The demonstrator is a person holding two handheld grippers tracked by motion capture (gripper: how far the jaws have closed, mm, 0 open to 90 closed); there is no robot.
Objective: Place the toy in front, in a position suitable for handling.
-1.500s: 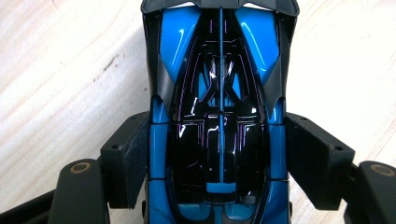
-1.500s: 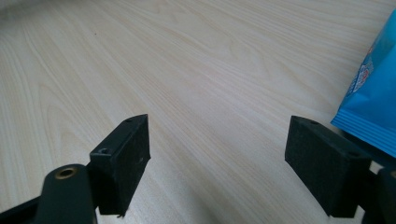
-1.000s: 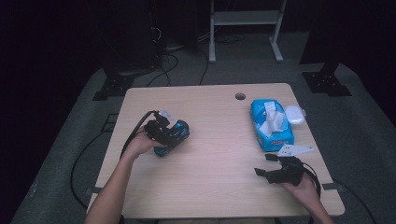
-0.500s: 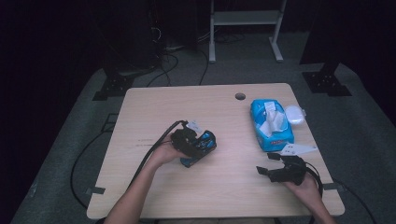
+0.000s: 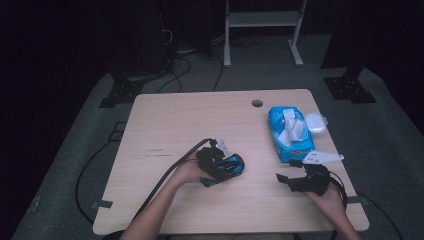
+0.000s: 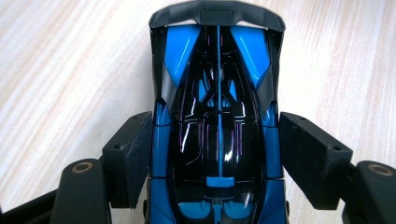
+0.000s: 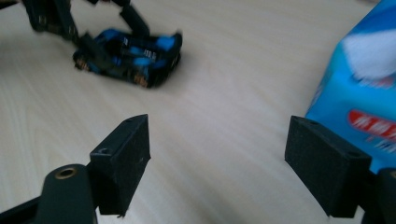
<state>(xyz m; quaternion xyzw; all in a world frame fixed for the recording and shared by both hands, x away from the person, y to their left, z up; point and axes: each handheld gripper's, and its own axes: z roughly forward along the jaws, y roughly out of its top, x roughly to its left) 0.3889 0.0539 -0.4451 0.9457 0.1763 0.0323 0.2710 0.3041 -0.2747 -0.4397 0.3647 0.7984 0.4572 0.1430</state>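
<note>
Bare tabletop [image 5: 165, 130] lies all along my left and far side, well clear of the edges. One toy car [image 6: 218, 126] sits mid-table, clamped by my left gripper [image 6: 218, 158]. My right gripper [image 7: 217, 149] gapes wide, empty, near the front edge beside one wipes pack [image 5: 289, 131].

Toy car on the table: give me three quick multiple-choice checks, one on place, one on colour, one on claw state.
1. The wipes pack lies: A) at the table's right side B) at its left edge C) on the floor.
2. The toy car is: A) red and white B) blue and black C) all yellow.
3. The right claw is: A) shut on the car B) shut on the pack C) open.

1 A: the high view shows it on the table, right of the hole.
2 B: blue panels, black cabin.
3 C: bare wood between its pads.
</note>
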